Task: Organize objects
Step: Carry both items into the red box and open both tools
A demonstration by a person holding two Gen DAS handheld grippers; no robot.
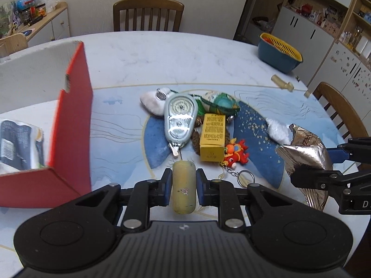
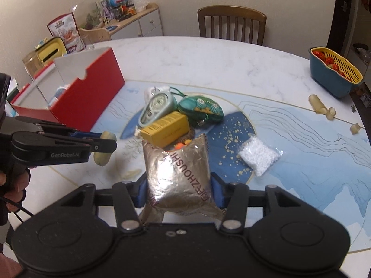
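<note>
My left gripper [image 1: 184,186] is shut on a pale yellow cylinder [image 1: 183,185], held above the table; the right wrist view shows that cylinder [image 2: 104,148] at the left. My right gripper [image 2: 177,191] is shut on a silver foil bag [image 2: 177,173], lifted off the table; the same foil bag [image 1: 303,153] appears at the right of the left wrist view. A pile lies mid-table: a yellow box [image 1: 212,136], a mint clock-like case [image 1: 179,119], a green pouch [image 1: 226,105], a red toy keychain [image 1: 235,154]. The red storage box [image 1: 71,120] stands left.
A bag of white pellets [image 2: 258,156] lies right of the pile. A blue and yellow strainer basket [image 2: 334,74] with strawberries sits at the far right table edge, with small beige pieces [image 2: 321,107] near it. Wooden chairs [image 1: 148,15] ring the table. A person's hand [image 2: 11,185] holds the left gripper.
</note>
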